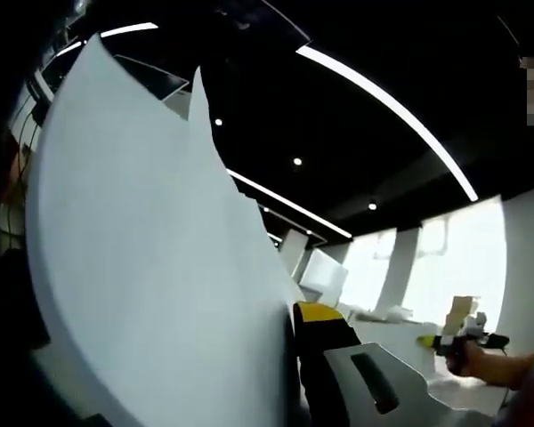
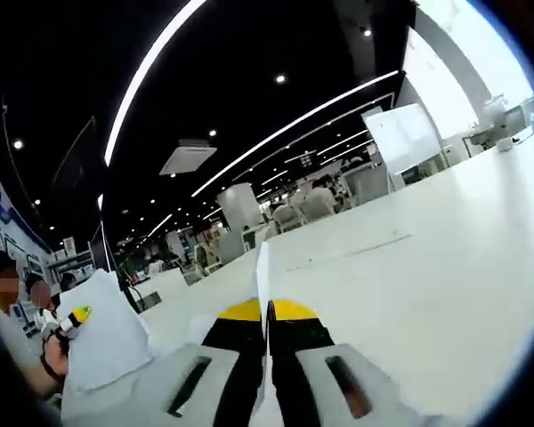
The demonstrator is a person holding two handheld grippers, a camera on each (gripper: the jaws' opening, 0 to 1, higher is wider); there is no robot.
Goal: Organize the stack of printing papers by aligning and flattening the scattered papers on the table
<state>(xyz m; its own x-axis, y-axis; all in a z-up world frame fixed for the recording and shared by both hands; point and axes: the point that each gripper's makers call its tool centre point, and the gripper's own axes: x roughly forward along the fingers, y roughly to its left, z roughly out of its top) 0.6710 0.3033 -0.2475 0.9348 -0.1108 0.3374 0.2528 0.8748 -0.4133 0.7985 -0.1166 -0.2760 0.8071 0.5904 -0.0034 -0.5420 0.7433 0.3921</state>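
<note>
In the right gripper view, the right hand-held gripper (image 2: 268, 313) is seen with its jaws pressed together on the edge of a paper sheet (image 2: 409, 276), raised edge-on. In the left gripper view, the left hand-held gripper (image 1: 295, 356) is clamped on a large curved sheet of paper (image 1: 151, 258), only one jaw being visible beside it.

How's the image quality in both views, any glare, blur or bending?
Left gripper view: the windows are blown out white, the held paper is soft and featureless, and the ceiling light strips bend with the fisheye. Right gripper view: the white table glares, the ceiling stays dark, and the background is blurry.
</note>
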